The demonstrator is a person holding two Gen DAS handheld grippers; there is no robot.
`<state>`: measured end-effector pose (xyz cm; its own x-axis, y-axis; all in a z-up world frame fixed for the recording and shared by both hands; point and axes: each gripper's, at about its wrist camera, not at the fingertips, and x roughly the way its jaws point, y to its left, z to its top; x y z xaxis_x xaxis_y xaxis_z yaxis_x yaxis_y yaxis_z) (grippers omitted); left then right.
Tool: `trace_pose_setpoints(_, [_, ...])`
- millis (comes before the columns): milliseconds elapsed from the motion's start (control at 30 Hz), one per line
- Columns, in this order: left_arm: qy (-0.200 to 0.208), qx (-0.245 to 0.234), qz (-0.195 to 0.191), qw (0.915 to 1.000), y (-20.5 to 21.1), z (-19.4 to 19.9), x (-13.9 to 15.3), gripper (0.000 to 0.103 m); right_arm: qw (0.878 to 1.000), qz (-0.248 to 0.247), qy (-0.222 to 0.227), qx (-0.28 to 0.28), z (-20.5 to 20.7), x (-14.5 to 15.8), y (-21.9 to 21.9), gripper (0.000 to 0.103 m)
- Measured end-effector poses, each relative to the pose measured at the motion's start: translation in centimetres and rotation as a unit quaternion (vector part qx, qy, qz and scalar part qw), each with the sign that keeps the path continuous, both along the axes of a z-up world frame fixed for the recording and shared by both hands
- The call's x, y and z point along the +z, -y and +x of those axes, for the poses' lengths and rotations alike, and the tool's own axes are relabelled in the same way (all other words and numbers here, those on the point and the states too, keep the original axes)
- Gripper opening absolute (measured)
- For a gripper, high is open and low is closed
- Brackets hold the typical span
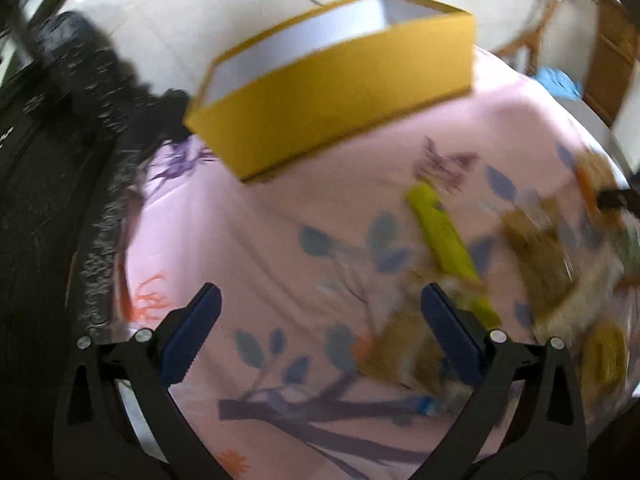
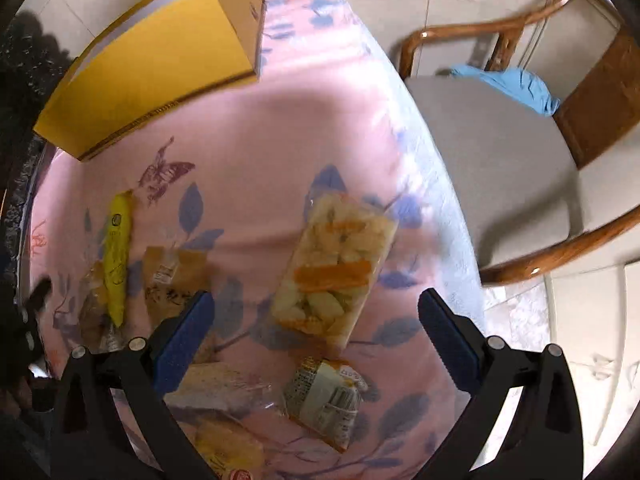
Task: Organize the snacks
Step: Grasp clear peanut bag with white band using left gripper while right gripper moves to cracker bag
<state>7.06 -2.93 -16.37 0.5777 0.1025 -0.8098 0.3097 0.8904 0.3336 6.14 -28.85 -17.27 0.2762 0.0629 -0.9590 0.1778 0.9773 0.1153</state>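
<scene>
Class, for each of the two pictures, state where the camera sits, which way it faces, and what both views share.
Left wrist: on the left gripper, facing the yellow box; its open fingers show.
Right wrist: on the right gripper, facing down at the large snack bag, chair beyond; its open fingers show.
Shared: box, yellow stick pack, pink tablecloth.

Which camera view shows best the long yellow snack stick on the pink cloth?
The right wrist view shows it best: the yellow snack stick is sharp there, its whole length visible, lying over a brownish packet. In the left wrist view the same stick is smeared by motion blur, and the right finger of the left gripper hides its near end.
</scene>
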Motion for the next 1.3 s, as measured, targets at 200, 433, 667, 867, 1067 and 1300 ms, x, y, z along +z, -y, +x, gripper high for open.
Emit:
trace_pose_setpoints(200, [-0.040,-0.042,-0.045,0.9973,0.7,-0.3,-2.6,0.101,0.996,-0.059,0.036,-0.053,0.1,-0.1,0.6,0.102])
trace_pose_setpoints(433, [-0.073,-0.069,-0.069,0.9926,1.0,0.5,-3.6,0.101,0.995,-0.085,0.018,-0.056,1.3,-0.1,-0.2,0.102])
trace_pose_setpoints(667, [-0.107,-0.079,-0.064,0.9891,0.4,0.7,-5.9,0.101,0.994,-0.098,0.011,-0.053,1.6,0.0,-1.0,0.102])
trace_pose_setpoints(867, [-0.140,-0.046,-0.126,0.9811,-1.7,1.5,-6.8,0.080,0.992,-0.120,-0.012,-0.045,2.1,-2.0,-1.7,0.054])
trace_pose_setpoints(1067, [-0.152,-0.020,-0.146,0.9773,-2.5,1.7,-5.7,0.035,0.999,-0.029,-0.008,-0.045,1.2,-1.8,-2.4,0.047])
trace_pose_setpoints(1300, [-0.161,-0.003,-0.143,0.9766,-3.1,0.4,-4.2,0.035,0.998,0.015,0.042,-0.033,1.0,2.1,-2.9,0.046])
